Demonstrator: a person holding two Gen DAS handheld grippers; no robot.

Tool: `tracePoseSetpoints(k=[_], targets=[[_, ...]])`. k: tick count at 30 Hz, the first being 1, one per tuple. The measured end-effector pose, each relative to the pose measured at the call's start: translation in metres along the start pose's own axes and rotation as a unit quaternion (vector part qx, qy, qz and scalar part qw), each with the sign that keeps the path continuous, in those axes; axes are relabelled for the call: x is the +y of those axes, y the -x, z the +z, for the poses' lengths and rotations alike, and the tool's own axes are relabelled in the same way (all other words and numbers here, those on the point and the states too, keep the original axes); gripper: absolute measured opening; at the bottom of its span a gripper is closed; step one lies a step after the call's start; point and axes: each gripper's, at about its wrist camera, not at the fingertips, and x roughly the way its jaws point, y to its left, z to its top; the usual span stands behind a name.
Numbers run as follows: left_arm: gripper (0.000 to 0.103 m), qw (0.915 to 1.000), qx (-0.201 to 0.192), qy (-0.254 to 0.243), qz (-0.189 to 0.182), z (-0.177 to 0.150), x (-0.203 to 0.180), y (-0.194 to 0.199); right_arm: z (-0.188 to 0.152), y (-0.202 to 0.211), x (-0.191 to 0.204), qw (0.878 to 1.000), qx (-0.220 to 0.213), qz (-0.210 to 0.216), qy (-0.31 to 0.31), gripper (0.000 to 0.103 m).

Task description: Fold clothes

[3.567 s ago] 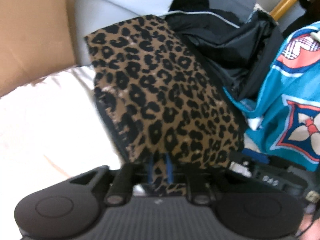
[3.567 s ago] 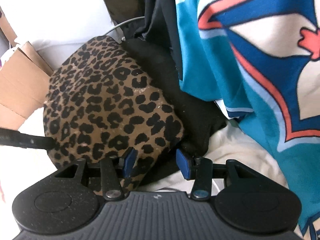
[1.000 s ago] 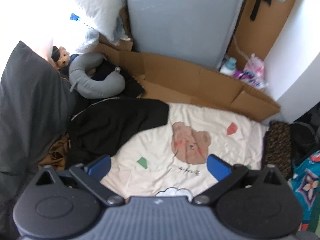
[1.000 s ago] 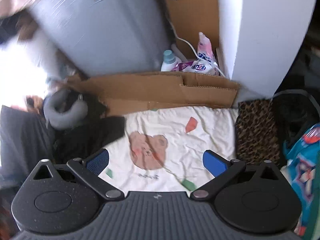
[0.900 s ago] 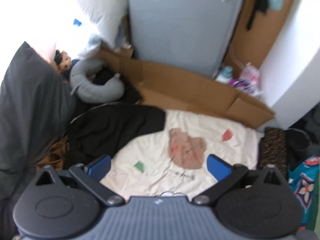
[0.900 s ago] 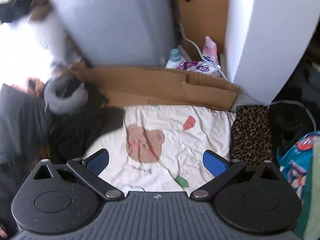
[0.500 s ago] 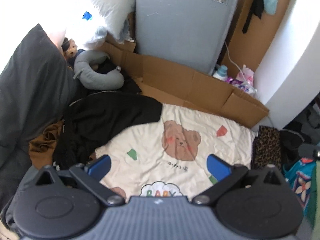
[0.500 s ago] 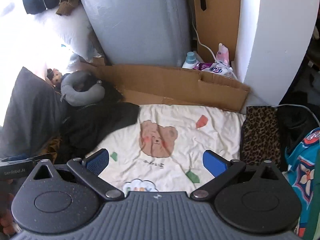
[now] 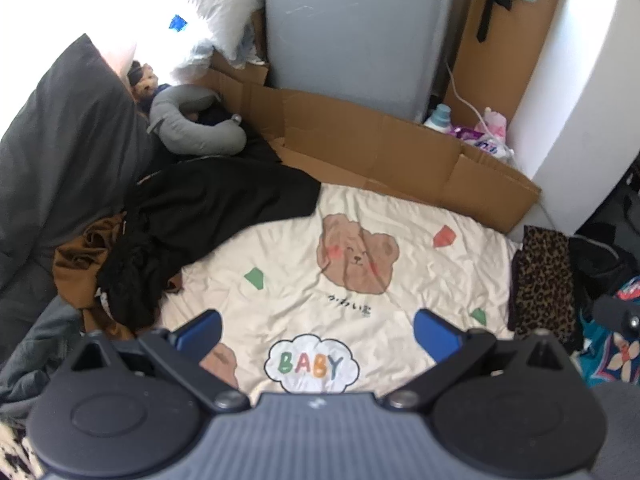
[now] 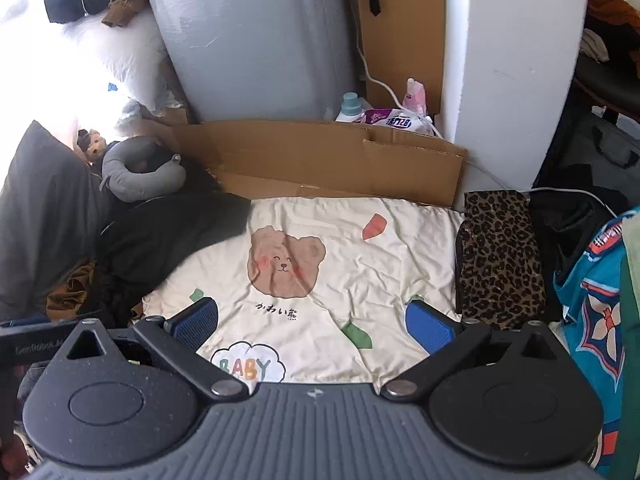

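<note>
Leopard-print garment (image 10: 500, 256) lies folded into a narrow rectangle at the right edge of the cream bear-print blanket (image 10: 360, 272), touching that edge. In the left wrist view the same garment (image 9: 542, 284) sits at the right margin, beside a black bag (image 9: 600, 260).

Left gripper (image 9: 318, 330): fingers spread wide, nothing between them, held above the blanket (image 9: 300, 280) over the "BABY" cloud print (image 9: 312, 364).

Right gripper (image 10: 312, 322): fingers spread wide, holding nothing, held above the blanket's near portion. The leopard-print garment is just right of its right pad (image 10: 428, 324).

Unfolded clothes:
- Black garment pile (image 9: 200, 216) overlaps the blanket's left far corner.
- Brown garment (image 9: 80, 256) lies bunched against the pile's left side.

Surroundings:
- Gray neck pillow (image 10: 136, 174) lies behind the black pile.
- Flattened cardboard (image 10: 328, 156) borders the blanket's far edge.
- Gray appliance (image 10: 256, 40) stands behind the cardboard.
- Teal patterned fabric (image 10: 596, 312) lies right of the leopard-print garment.
</note>
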Motion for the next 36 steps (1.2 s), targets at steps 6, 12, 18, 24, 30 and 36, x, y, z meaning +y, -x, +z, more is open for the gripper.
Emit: tracePoseSetpoints(k=[6, 12, 18, 24, 30, 36], targets=[[0.103, 0.9999, -0.008, -0.007, 0.005, -0.017, -0.015, 0.001, -0.025, -0.001, -0.017, 1.0, 0.005, -0.009, -0.006, 0.103], [0.103, 0.9999, 0.015, -0.007, 0.005, -0.028, -0.019, -0.014, -0.034, -0.009, -0.031, 1.0, 0.019, -0.01, -0.004, 0.103], [0.103, 0.9999, 0.017, -0.002, -0.002, -0.028, -0.015, -0.014, -0.028, -0.006, -0.038, 0.999, 0.02, -0.023, 0.012, 0.103], [0.103, 0.9996, 0.03, 0.002, 0.001, -0.036, -0.011, -0.024, -0.027, -0.015, -0.046, 1.0, 0.027, -0.005, -0.003, 0.103], [0.103, 0.9995, 0.027, -0.009, 0.01, -0.034, -0.016, -0.033, -0.029, -0.023, -0.042, 0.999, 0.034, -0.006, 0.006, 0.101], [0.103, 0.9995, 0.018, -0.019, 0.017, -0.034, -0.019, -0.032, -0.028, -0.03, -0.034, 0.998, 0.053, -0.02, 0.03, 0.101]])
